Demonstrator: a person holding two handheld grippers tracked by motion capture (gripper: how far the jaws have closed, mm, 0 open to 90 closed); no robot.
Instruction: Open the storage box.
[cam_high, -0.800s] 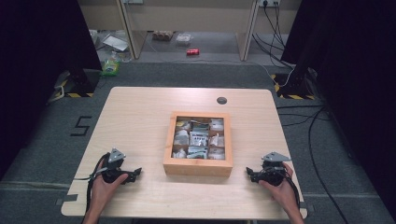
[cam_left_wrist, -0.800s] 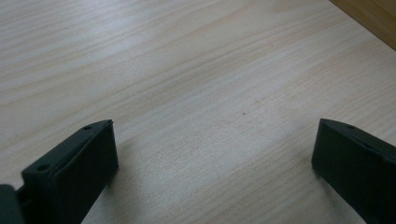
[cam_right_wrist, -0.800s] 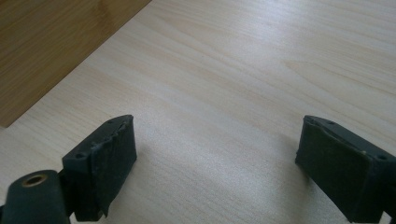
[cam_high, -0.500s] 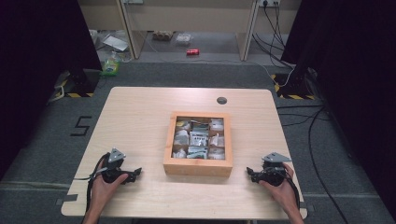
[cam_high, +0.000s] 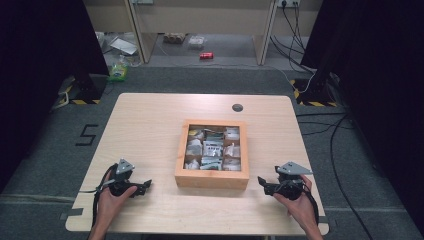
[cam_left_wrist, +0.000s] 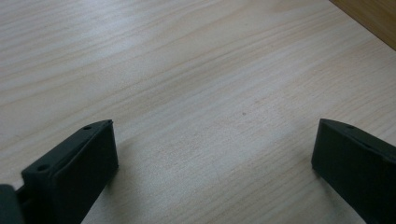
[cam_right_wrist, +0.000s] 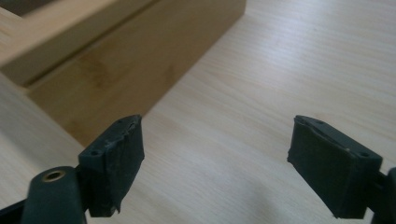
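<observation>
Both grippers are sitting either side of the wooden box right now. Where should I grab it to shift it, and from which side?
Take the wooden box by its side walls, one gripper to each: the left gripper on the left wall, the right gripper on the right. The rim is thin and upright, probably narrow enough for open jaws coming down over it. The compartments are full of packets, so keep it level.

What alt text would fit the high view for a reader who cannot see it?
A wooden box of small packets sits mid-table, between two hand-held grippers resting near the front edge. The left gripper and right gripper both point inward at the box, apart from it and holding nothing.
</observation>
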